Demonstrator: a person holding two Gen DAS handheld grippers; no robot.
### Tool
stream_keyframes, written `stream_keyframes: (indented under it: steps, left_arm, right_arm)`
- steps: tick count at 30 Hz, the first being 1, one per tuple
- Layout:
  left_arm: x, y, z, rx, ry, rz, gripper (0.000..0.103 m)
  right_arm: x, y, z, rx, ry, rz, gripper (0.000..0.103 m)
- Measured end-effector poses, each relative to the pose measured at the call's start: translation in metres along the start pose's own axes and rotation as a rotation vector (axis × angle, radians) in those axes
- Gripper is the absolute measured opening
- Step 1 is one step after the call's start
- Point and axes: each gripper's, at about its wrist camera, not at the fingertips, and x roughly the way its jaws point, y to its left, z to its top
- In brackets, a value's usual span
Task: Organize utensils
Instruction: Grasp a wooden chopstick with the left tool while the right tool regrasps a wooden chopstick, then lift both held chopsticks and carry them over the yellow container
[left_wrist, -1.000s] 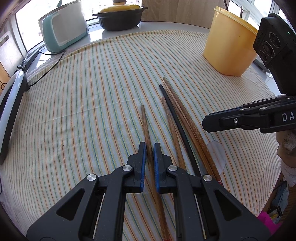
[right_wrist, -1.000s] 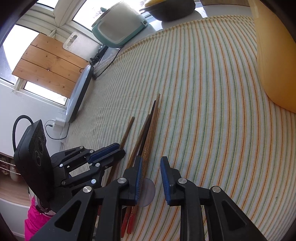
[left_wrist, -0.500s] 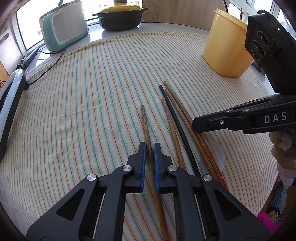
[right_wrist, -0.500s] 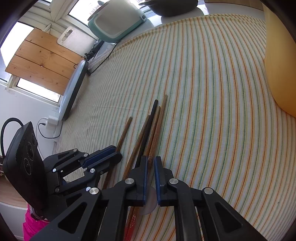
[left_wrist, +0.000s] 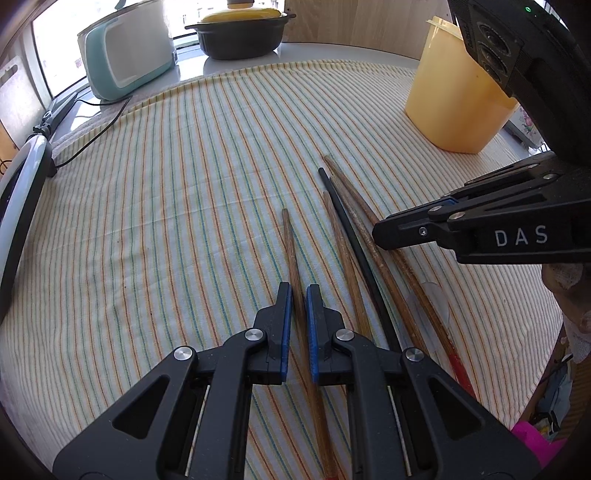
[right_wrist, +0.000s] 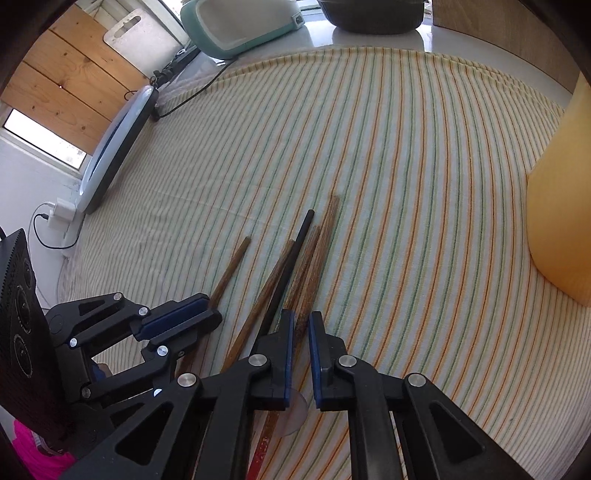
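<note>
Five chopsticks, flat on the striped cloth (left_wrist: 166, 203), near the yellow tub (left_wrist: 454, 99) but not touching it. All with thin tips pointing about the same way, away from the grippers. Farthest from the tub, one lone brown chopstick (left_wrist: 290, 251), a little apart from the others. Squeezed tight between the blue pads of the left gripper (left_wrist: 298, 288), part way along its length, and still down on the cloth. Closer to the tub, a bunch of four, side by side and touching: a shorter brown chopstick (right_wrist: 273, 280), a thin black chopstick (right_wrist: 293, 254), then two long dark ones with red ends (left_wrist: 458, 369). On the tub's side of the bunch, the longest spotty chopstick (right_wrist: 325, 240), pinched between the blue pads of the right gripper (right_wrist: 301, 314), clenched shut on it from above. Under the thick ends of the long ones, a small clear round disc (left_wrist: 436, 299) on the cloth. Well away from the tub, past the far edge of the cloth, a black pot with a yellow lid (left_wrist: 240, 33) and, farther along from the tub, a teal and white kitchen box (left_wrist: 125, 62) by the bright window.
</note>
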Motion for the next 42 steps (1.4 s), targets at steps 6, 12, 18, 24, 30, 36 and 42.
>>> stream_keyframes:
  steps: [6,12,18,24,30,36,42]
  left_arm:
    - [0.002,-0.002,0.005,0.016,0.044,0.015,0.007]
    - [0.010,0.003,0.020,-0.008,0.066,-0.012,0.007]
    - [0.001,0.014,0.018,-0.064,0.015,-0.029,0.004]
    - [-0.030,0.021,0.024,-0.104,-0.079,-0.035,0.004]
    - [-0.061,0.023,0.035,-0.119,-0.178,-0.048,0.004]
    - [-0.092,0.019,0.042,-0.122,-0.264,-0.064,0.004]
    - [-0.115,0.008,0.046,-0.099,-0.323,-0.077,0.004]
  right_arm:
    - [0.003,-0.014,0.004,0.045,0.011,0.013,0.004]
    - [0.005,-0.007,0.008,0.026,-0.016,-0.015,0.004]
    - [-0.014,-0.019,-0.002,0.044,-0.090,0.024,0.004]
    - [-0.044,-0.027,-0.012,0.046,-0.185,0.048,0.004]
    - [-0.078,-0.026,-0.023,0.036,-0.306,0.059,0.004]
    - [-0.106,-0.024,-0.037,0.006,-0.419,0.026,0.004]
    - [-0.127,-0.024,-0.051,-0.025,-0.495,-0.018,0.004]
